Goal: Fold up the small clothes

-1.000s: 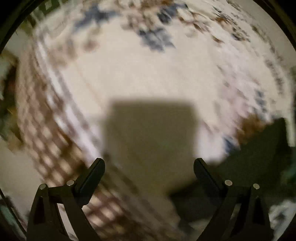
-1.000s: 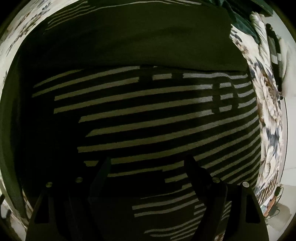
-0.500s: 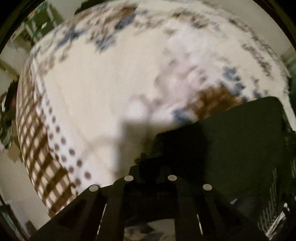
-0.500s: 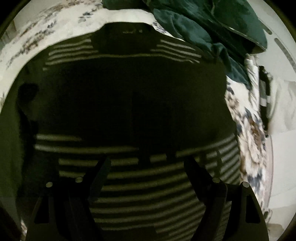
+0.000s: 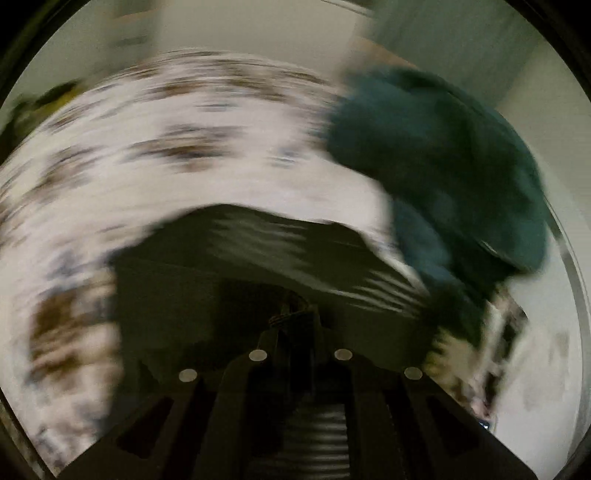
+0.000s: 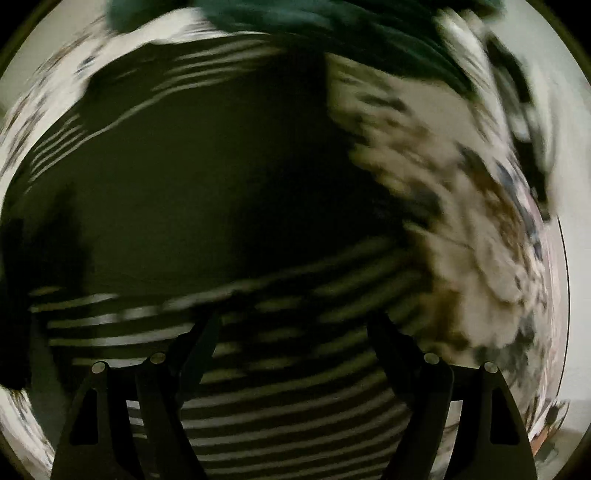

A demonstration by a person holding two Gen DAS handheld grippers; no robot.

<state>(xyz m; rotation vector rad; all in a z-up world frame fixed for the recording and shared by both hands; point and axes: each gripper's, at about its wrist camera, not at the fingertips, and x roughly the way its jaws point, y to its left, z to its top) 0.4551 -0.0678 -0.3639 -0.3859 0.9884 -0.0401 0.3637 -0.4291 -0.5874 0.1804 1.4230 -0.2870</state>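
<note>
A dark striped garment point(image 6: 229, 177) with pale stripes lies spread on a floral bedspread point(image 6: 480, 229). My left gripper point(image 5: 295, 325) is shut on an edge of the striped garment point(image 5: 295, 251) and holds it lifted, with fabric bunched between the fingers. My right gripper point(image 6: 291, 332) is open and empty, hovering just over the striped part of the garment. Both views are blurred by motion.
A heap of teal clothes point(image 5: 443, 166) lies on the bedspread point(image 5: 166, 166) beyond the garment, to the right; it shows at the top of the right wrist view point(image 6: 332, 22). Pale walls lie past the bed.
My left gripper has closed on the garment's edge and swung it up and toward the teal heap. My right gripper stayed open and drew back over the striped part.
</note>
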